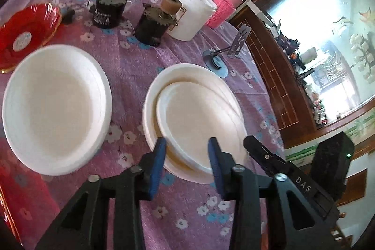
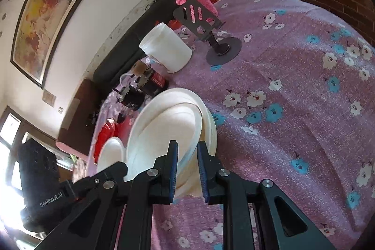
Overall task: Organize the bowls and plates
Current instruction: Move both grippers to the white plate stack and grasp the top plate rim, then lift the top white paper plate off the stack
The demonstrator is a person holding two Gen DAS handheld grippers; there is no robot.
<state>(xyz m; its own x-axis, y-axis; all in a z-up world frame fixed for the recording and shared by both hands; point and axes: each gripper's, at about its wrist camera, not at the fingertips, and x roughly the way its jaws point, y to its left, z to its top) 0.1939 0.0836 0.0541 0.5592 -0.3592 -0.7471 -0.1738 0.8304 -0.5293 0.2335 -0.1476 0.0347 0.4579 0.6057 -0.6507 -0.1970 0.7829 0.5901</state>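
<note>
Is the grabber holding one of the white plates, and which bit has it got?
Yes. The right gripper pinches the top white plate by its near rim, tilting it on the plate stack. The left gripper holds nothing.

Both wrist views close, angled down, sharing plate stack (image 1: 196,114)

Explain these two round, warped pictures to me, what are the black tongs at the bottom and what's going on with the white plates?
Those tongs are hand-held grippers, one in each of a person's hands, each carrying a wide-angle camera that looks along its fingers. The left wrist view shows the left gripper with its blue pads either side of the near rim of a tilted white plate on a stack, not yet pressing. The right wrist view shows the right gripper closed on that plate's edge. On the flowered tablecloth also sit a second white stack, a red dish, a white jar and a pink-sleeved bottle.
</note>
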